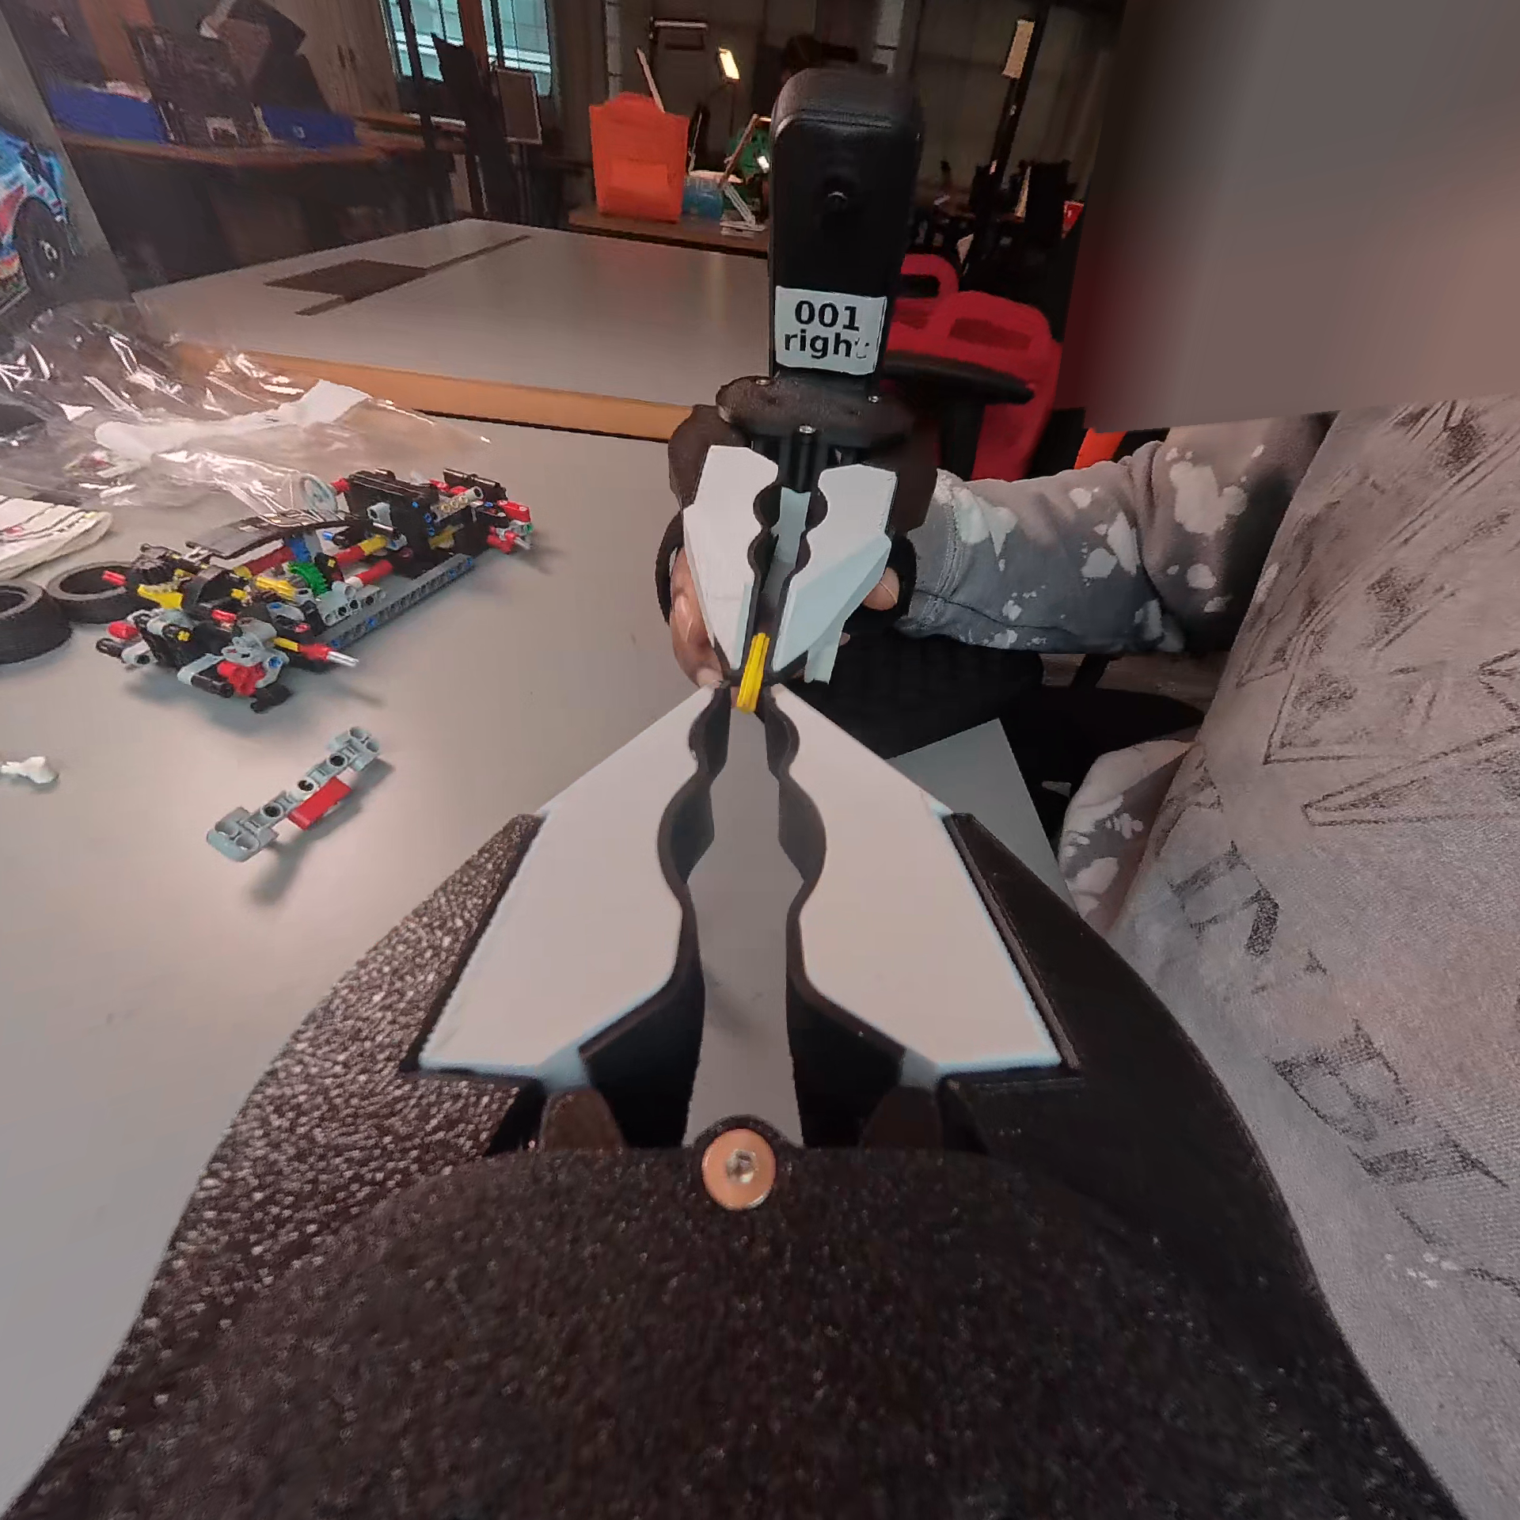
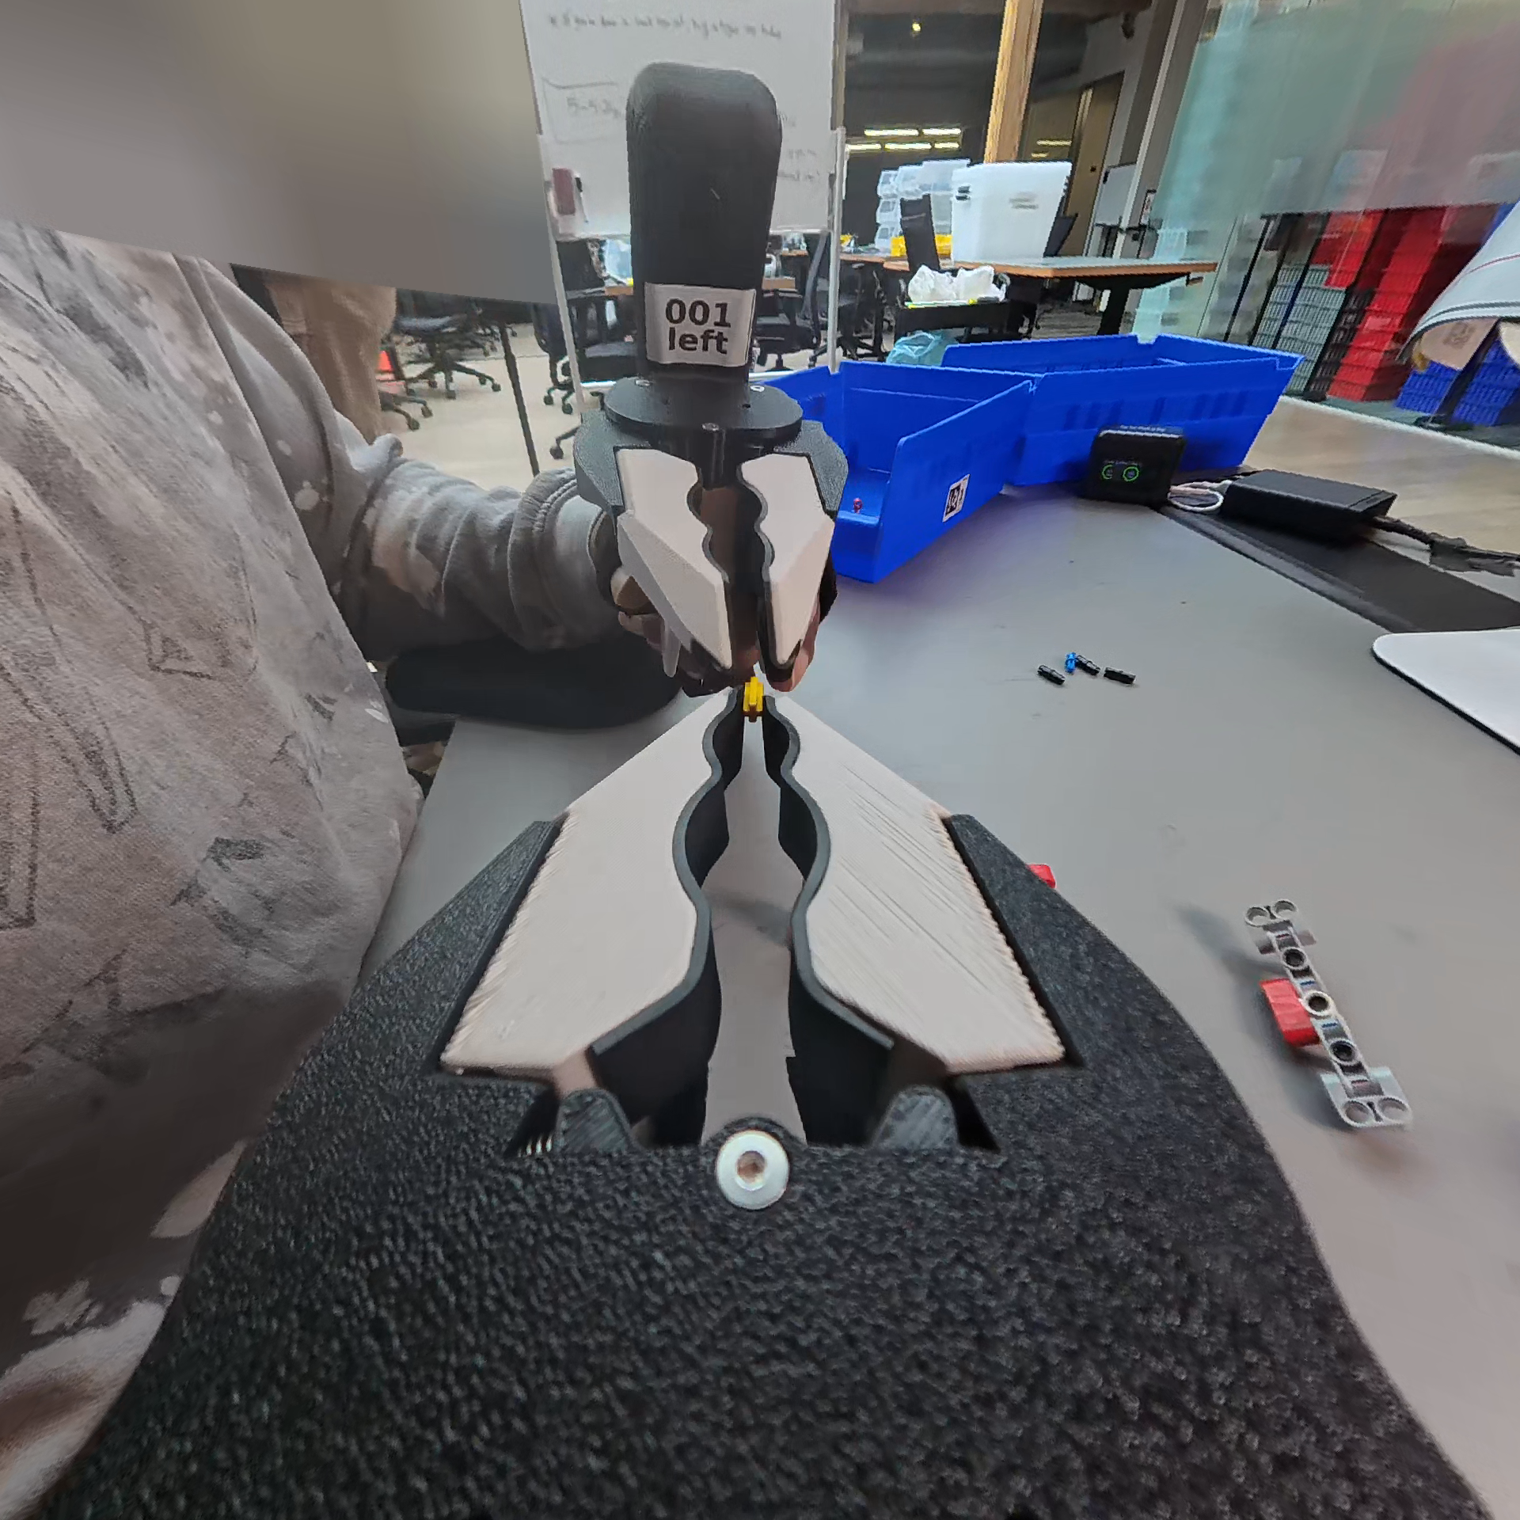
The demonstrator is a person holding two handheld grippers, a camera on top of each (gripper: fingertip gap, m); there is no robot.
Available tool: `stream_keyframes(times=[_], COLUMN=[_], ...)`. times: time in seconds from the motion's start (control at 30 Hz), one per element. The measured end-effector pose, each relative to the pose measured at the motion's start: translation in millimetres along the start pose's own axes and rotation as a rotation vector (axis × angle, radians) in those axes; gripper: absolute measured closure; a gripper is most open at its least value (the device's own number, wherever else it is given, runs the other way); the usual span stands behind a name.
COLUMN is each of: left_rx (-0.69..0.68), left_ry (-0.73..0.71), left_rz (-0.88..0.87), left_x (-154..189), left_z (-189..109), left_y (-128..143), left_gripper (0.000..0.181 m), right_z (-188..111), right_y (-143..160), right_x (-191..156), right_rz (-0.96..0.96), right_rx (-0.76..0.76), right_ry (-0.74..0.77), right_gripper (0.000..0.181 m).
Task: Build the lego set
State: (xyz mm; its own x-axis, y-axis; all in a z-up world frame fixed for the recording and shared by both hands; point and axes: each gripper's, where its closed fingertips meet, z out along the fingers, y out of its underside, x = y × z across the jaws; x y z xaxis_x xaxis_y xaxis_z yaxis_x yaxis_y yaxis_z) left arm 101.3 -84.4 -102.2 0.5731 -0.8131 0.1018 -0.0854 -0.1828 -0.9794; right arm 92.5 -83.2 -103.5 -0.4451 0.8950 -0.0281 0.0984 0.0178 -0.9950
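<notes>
A short yellow axle is held in the air between my two grippers, which meet tip to tip above the table's near edge. My left gripper is closed narrowly on one end of it. My right gripper is closed on the other end; the axle shows as a small yellow stub between its tips. The part-built lego car chassis lies on the grey table to the left. A grey beam with a red piece lies nearer; it also shows in the right wrist view.
Two black tyres and clear plastic bags lie by the chassis. Blue bins, a small black device, loose black and blue pins and a white sheet corner are on the right. The person's sleeves flank both grippers.
</notes>
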Motion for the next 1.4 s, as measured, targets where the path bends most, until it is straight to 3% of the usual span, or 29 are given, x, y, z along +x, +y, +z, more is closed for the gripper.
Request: stream_keyframes(times=[0.43,0.97,1.4], left_rx=[-0.059,-0.205,-0.166], left_ry=[0.012,0.063,0.09], left_rz=[0.053,0.111,0.032], left_x=[7.2,18.0,16.6], left_z=[1.3,2.5,0.3], left_y=[6.4,26.8,27.2], left_gripper=[0.177,0.178,0.178], right_z=[5.5,8.1,10.0], right_y=[4.0,22.7,23.1], right_x=[-3.4,-14.8,-13.4], right_rz=[-0.01,-0.176,-0.126], right_rx=[-0.005,-0.127,-0.118], right_ry=[-0.035,-0.054,-0.066], right_gripper=[0.179,0.179,0.181])
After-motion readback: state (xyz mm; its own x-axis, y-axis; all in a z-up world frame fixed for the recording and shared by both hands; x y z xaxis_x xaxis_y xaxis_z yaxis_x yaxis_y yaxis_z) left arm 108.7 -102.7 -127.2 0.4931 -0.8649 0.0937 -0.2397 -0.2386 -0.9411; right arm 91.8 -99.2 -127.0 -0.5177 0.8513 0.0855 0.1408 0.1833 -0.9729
